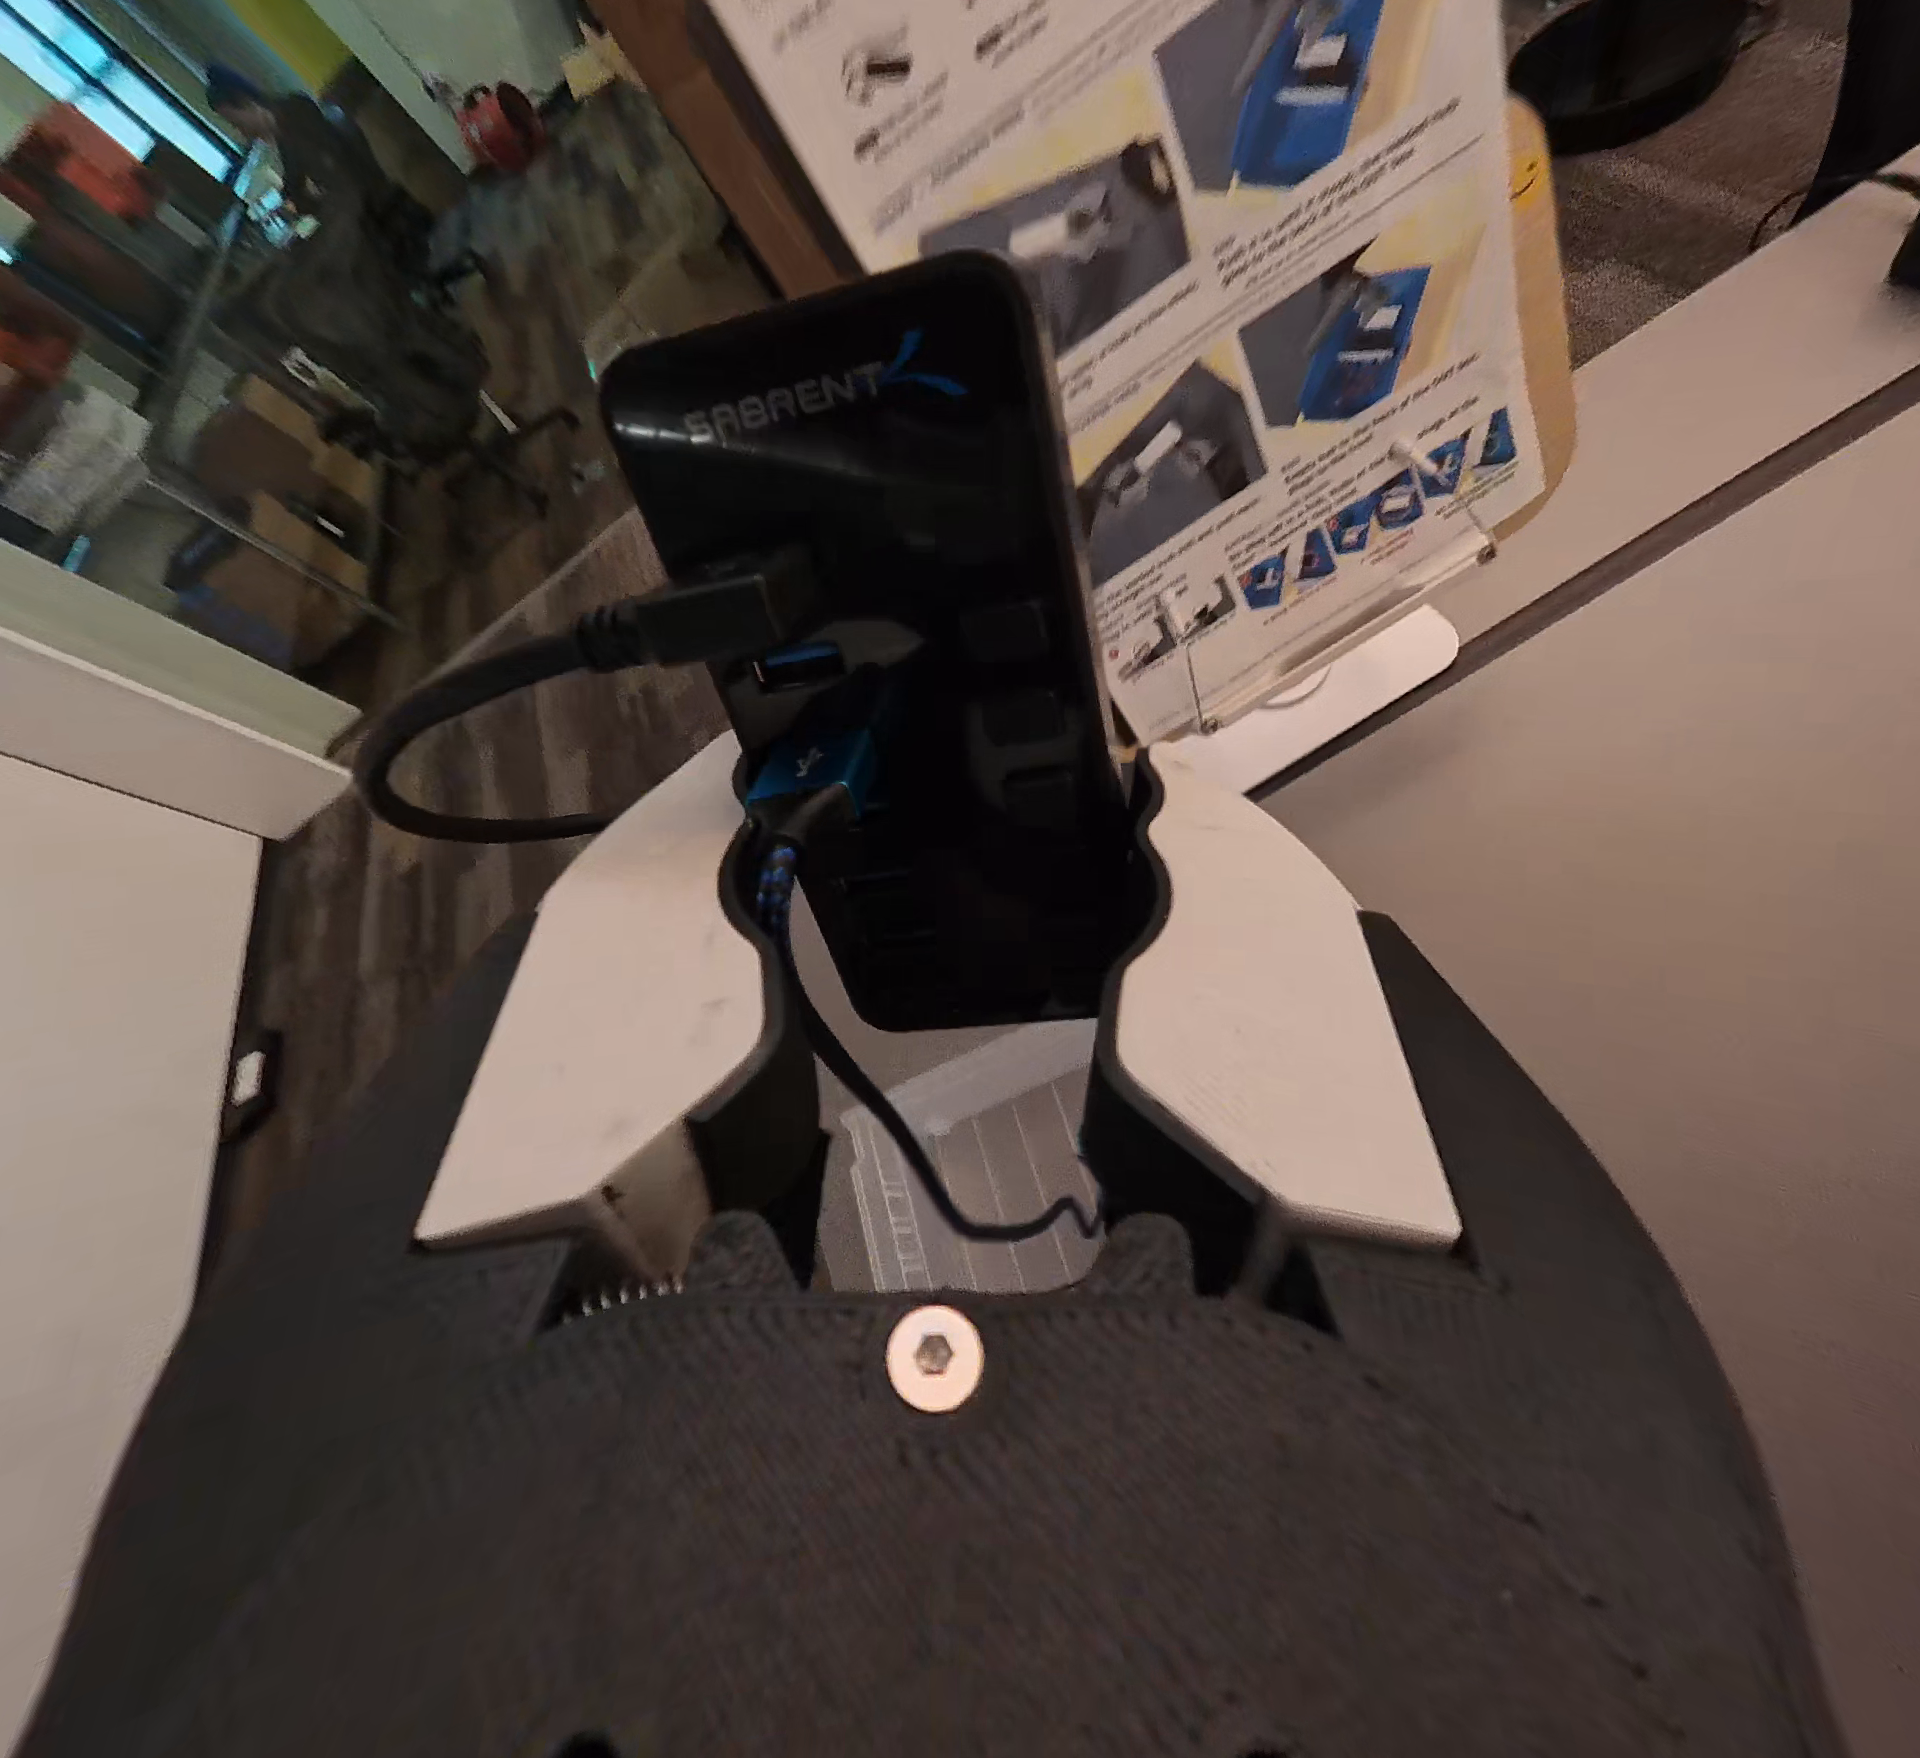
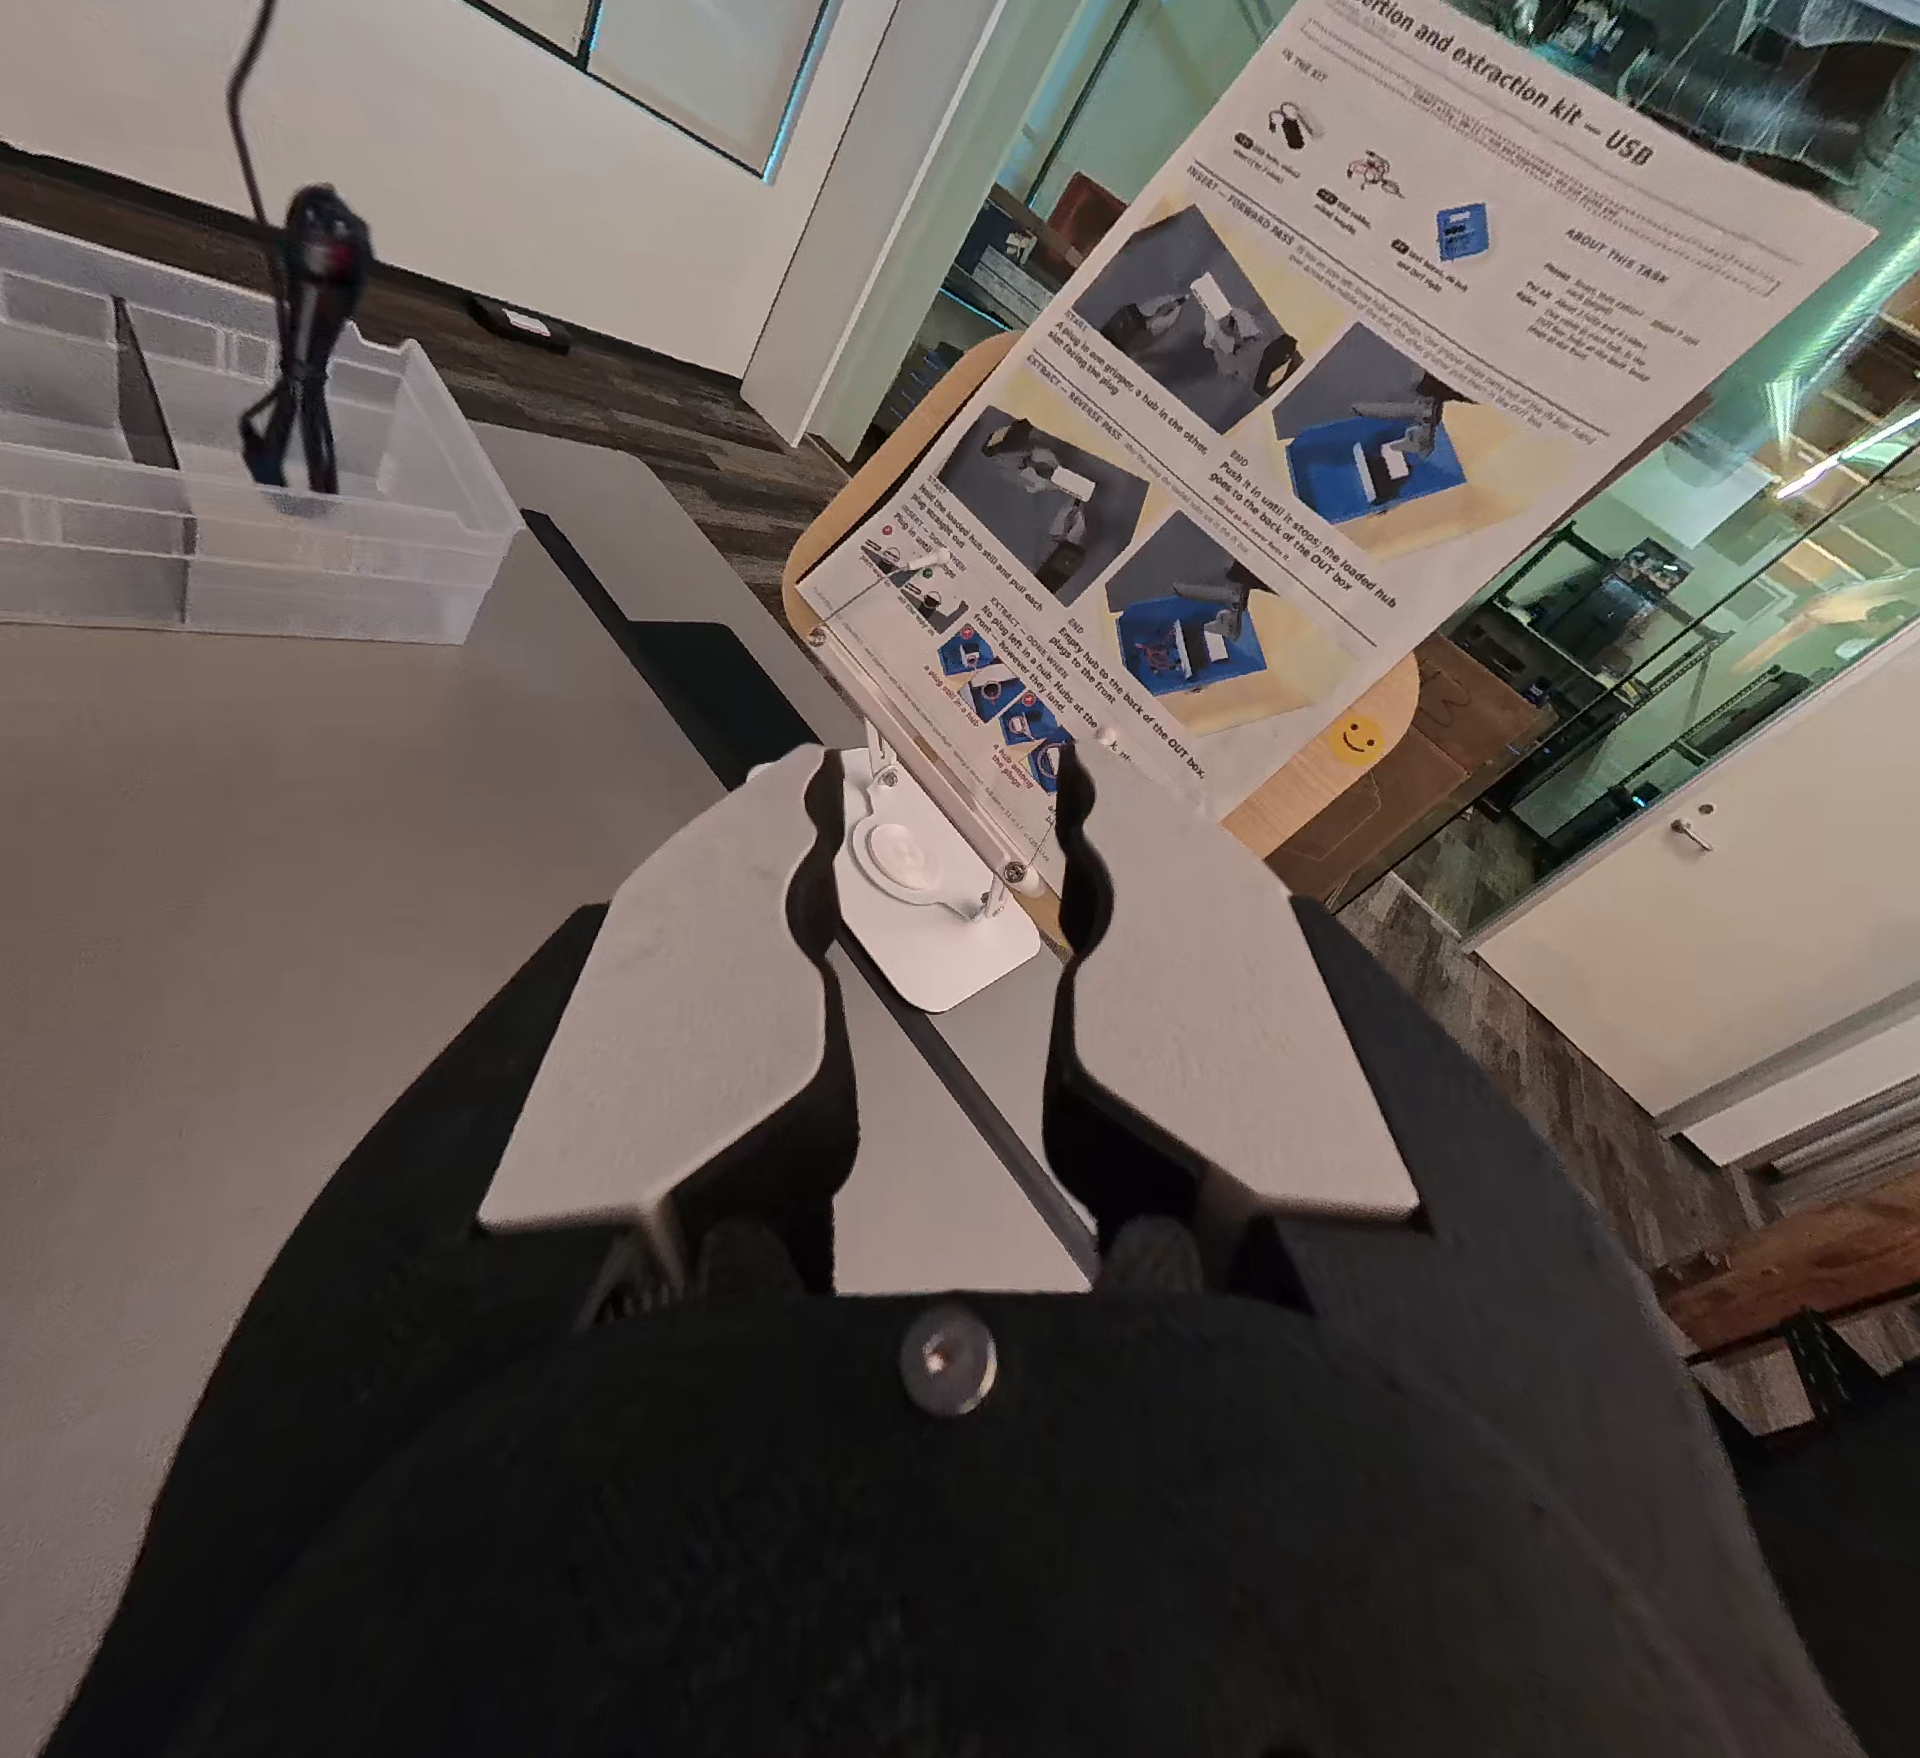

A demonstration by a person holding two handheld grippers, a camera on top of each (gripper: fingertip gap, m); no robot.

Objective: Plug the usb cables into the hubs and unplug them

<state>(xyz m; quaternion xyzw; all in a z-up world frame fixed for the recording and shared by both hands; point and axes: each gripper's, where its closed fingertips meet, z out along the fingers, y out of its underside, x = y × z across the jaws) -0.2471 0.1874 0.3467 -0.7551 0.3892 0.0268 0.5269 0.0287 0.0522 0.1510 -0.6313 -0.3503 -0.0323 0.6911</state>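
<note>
In the left wrist view my left gripper [image 1: 940, 794] is shut on a glossy black USB hub [image 1: 862, 503] and holds it upright above the table. A black USB plug [image 1: 717, 612] with a thick black cable [image 1: 457, 732] sits in an upper port. A blue metal plug [image 1: 805, 768] with a blue-black braided cable [image 1: 790, 919] sits in a lower port; its thin wire trails down between my fingers. In the right wrist view my right gripper [image 2: 940, 773] is open and empty, its jaws apart over the table edge. A bundled black cable [image 2: 307, 337] hangs over a clear bin.
A printed instruction sheet on a white stand [image 2: 1288, 420] rises at the table's far edge; it also shows in the left wrist view [image 1: 1247, 254]. A clear plastic divided bin [image 2: 239, 503] sits at the left. The grey table [image 2: 312, 877] spreads below. Floor lies beyond the edge. The tips of one gripper are about 35 cm away from the tips of the other.
</note>
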